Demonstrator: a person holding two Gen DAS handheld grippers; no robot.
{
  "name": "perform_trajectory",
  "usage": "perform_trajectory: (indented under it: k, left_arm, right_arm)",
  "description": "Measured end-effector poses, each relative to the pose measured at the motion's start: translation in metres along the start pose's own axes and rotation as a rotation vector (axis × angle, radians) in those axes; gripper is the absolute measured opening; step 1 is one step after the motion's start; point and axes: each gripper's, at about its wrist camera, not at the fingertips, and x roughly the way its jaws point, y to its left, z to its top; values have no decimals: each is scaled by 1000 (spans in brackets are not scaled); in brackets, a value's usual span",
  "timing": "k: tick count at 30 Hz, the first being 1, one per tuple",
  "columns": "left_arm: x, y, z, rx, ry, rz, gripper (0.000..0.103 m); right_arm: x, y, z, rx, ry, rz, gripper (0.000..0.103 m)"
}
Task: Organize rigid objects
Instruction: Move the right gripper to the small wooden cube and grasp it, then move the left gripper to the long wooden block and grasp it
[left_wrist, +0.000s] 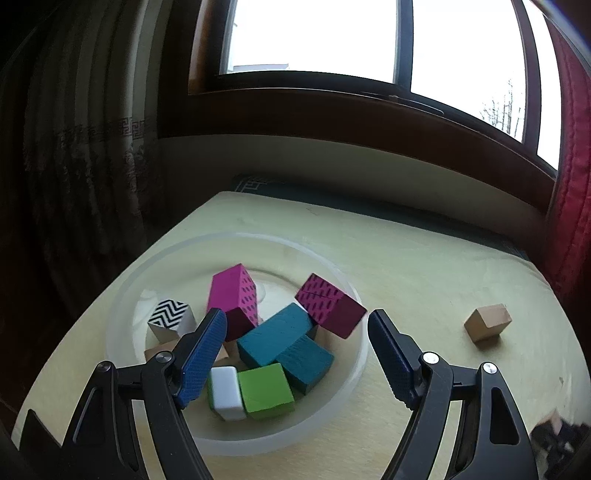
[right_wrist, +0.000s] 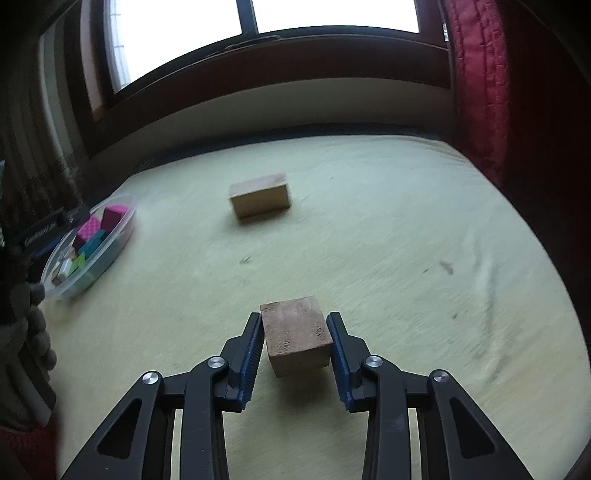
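Observation:
A clear plastic bowl (left_wrist: 240, 239) on the pale yellow table holds several blocks: two magenta ones (left_wrist: 231, 295), two teal ones (left_wrist: 275, 334), a green one (left_wrist: 266, 391), a white one (left_wrist: 226, 391) and a zigzag black-and-white cube (left_wrist: 170, 315). My left gripper (left_wrist: 295, 315) hovers open just above the bowl with nothing between its fingers. In the right wrist view my right gripper (right_wrist: 294, 316) is shut on a brown wooden cube (right_wrist: 295, 339), which casts a shadow on the table beneath it. A plain wooden block (right_wrist: 258, 195) lies farther ahead.
The bowl (right_wrist: 127, 221) sits near the table's left edge in the right wrist view, beside a grey gloved hand (right_wrist: 33, 325). A tan wooden block (left_wrist: 487, 325) lies right of the bowl. Window, wall and a red curtain (right_wrist: 476, 92) stand behind the table.

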Motion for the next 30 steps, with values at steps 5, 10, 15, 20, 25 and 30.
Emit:
perform_trajectory:
  k: [5, 10, 15, 20, 25, 30]
  left_arm:
    - [1, -13, -2, 27, 21, -26, 80]
    - [-1, -34, -3, 67, 52, -79, 80]
    - [1, -63, -5, 120, 93, -137, 80]
    - [8, -101, -7, 166, 151, -222, 80]
    - [14, -141, -8, 222, 159, -262, 80]
    - [27, -168, -6, 233, 183, -293, 80]
  right_arm:
    - [-1, -21, 9, 36, -22, -51, 37]
    - [2, -41, 15, 40, -42, -104, 37]
    - [5, -58, 16, 88, -41, -92, 37]
    - [4, -62, 16, 119, -45, -69, 37]
    - [3, -59, 15, 127, -49, -58, 37]
    - [4, -61, 15, 149, -42, -62, 37]
